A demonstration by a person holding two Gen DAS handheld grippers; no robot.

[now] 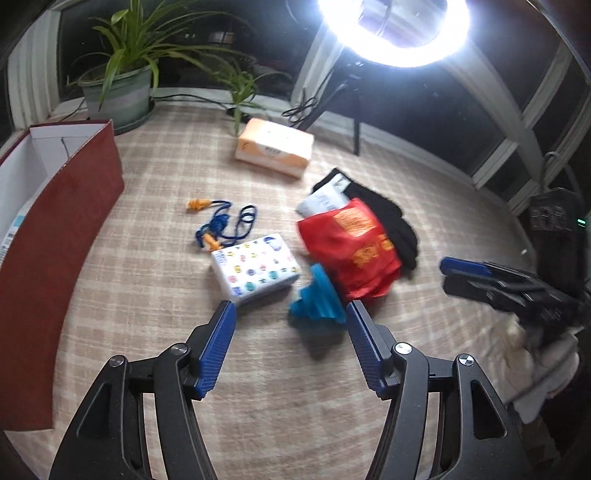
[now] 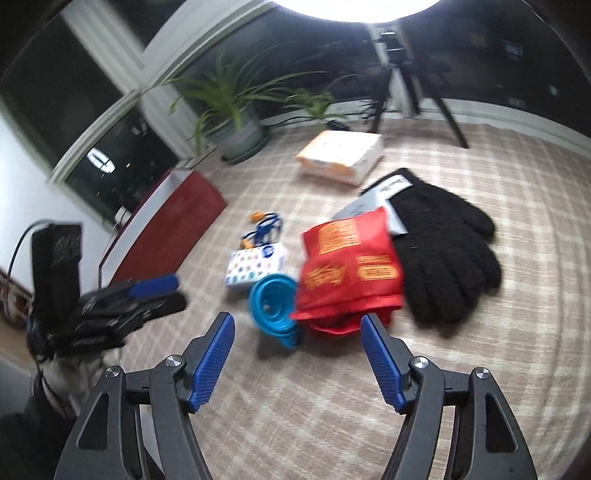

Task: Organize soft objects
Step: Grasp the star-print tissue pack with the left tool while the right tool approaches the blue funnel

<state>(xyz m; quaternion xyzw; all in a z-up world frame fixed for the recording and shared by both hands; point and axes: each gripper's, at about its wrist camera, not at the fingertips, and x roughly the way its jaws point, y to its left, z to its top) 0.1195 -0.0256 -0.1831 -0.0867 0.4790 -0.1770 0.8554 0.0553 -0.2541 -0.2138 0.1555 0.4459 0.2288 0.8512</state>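
On the checked cloth lie a red fabric bag (image 1: pixel 351 245) (image 2: pixel 349 266), black knit gloves (image 1: pixel 391 221) (image 2: pixel 443 258) behind it, a blue folding funnel (image 1: pixel 316 301) (image 2: pixel 273 302), a white patterned tissue pack (image 1: pixel 255 271) (image 2: pixel 256 264), orange earplugs on a blue cord (image 1: pixel 221 225) (image 2: pixel 264 229) and an orange tissue pack (image 1: pixel 275 147) (image 2: pixel 341 155). My left gripper (image 1: pixel 291 314) stands open just short of the funnel and the patterned pack, holding nothing. My right gripper (image 2: pixel 297 326) is open too, its fingers flanking the near edge of the funnel and red bag without pressing them.
A dark red open box (image 1: pixel 55 236) (image 2: pixel 166 225) stands at the left. A potted plant (image 1: pixel 118 92) (image 2: pixel 236 133) sits at the back, a ring light (image 1: pixel 395 29) on a tripod behind the table. The other gripper shows at each view's edge (image 1: pixel 498 280) (image 2: pixel 122 302).
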